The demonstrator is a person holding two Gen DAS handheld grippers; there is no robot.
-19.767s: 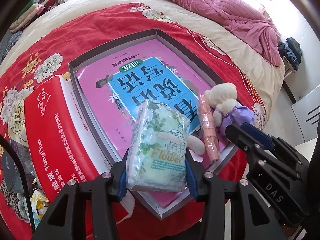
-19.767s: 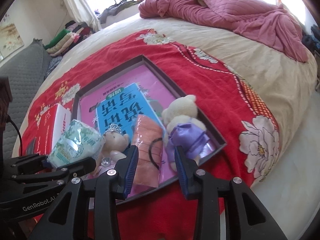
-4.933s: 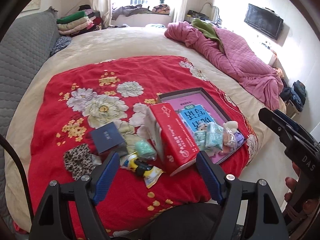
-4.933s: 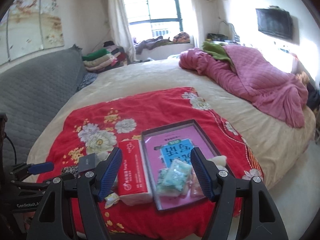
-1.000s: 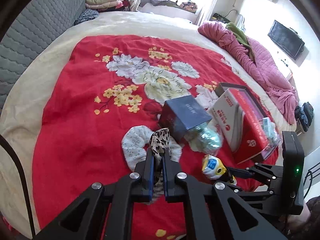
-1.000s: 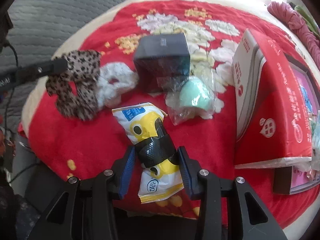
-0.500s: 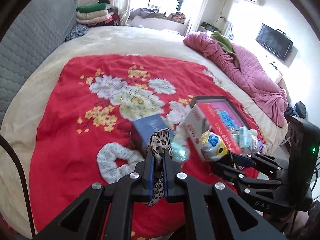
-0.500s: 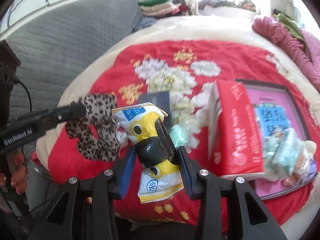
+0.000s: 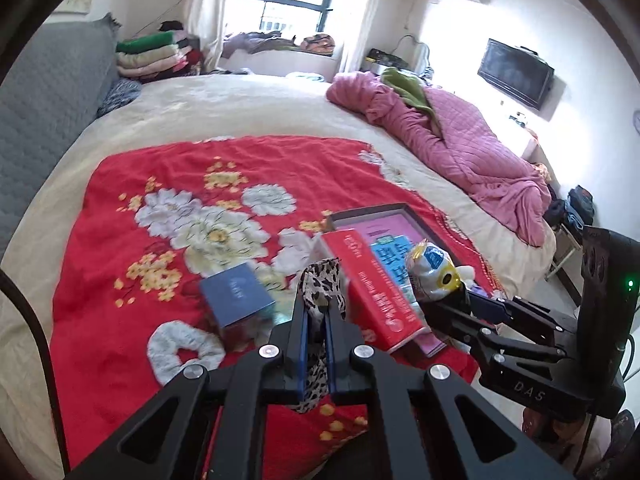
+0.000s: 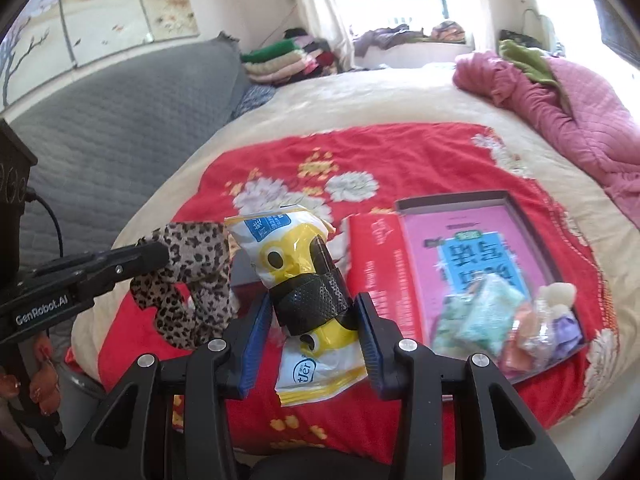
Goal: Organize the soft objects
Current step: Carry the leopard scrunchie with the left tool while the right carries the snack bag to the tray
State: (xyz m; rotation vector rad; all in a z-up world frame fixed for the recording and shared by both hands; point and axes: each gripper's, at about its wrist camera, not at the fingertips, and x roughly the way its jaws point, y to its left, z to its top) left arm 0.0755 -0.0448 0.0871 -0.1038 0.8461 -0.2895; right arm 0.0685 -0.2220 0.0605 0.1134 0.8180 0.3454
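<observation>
A leopard scrunchie (image 9: 320, 280) hangs clamped in the left tool (image 9: 316, 320). A yellow packet (image 10: 308, 280) sits clamped in the right tool (image 10: 312, 320). Beyond them, a red box (image 9: 372, 280) and tray (image 10: 460, 200) lie on the bed (image 9: 240, 112).

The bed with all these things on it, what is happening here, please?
A person is tidying soft things on a red floral blanket with two hand-held grippers. The left hand-held gripper is shut on a leopard-print scrunchie, held in the air. The right hand-held gripper grips a yellow and white packet wrapped with a black band. Tissue packs and a plush bear already lie in the shallow box. A white scrunchie still lies on the blanket.
</observation>
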